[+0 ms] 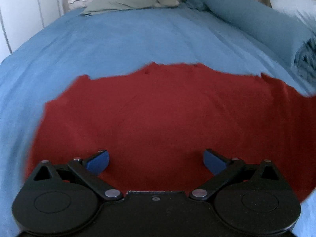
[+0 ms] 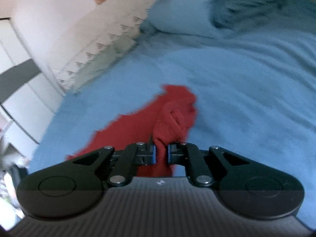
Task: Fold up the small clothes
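My right tool [image 2: 161,154] has its jaws nearly closed, and a bunched fold of the small red knitted garment [image 2: 173,108] is pinched between the blue pads. From that pinch the cloth runs away from me in a twisted rope, while a flatter stretch trails down and to the left onto the light blue bed sheet [image 2: 246,79]. So on this side the garment lies straight ahead along the tool's line, lifted at the gripped end and dragging at the other.

My left tool [image 1: 156,162] stands wide open with nothing between its pads, hovering just over the same red garment [image 1: 158,108], which in this view is spread broad and mostly flat across the bed sheet [image 1: 118,39], its long axis running left to right and its ragged far edge towards the head of the bed. The cloth fills the space directly under and ahead of the left tool, so I judge this hand is the better placed for the next pinch, somewhere on the near part of the cloth.

The left view gives me the whole spread and the far edge, plus a rolled teal blanket [image 1: 256,23] at far right and a grey-green pillow [image 1: 130,2] at the head. Only the right view shows the grip itself and the lifted, twisted end. Neither view shows the other tool.
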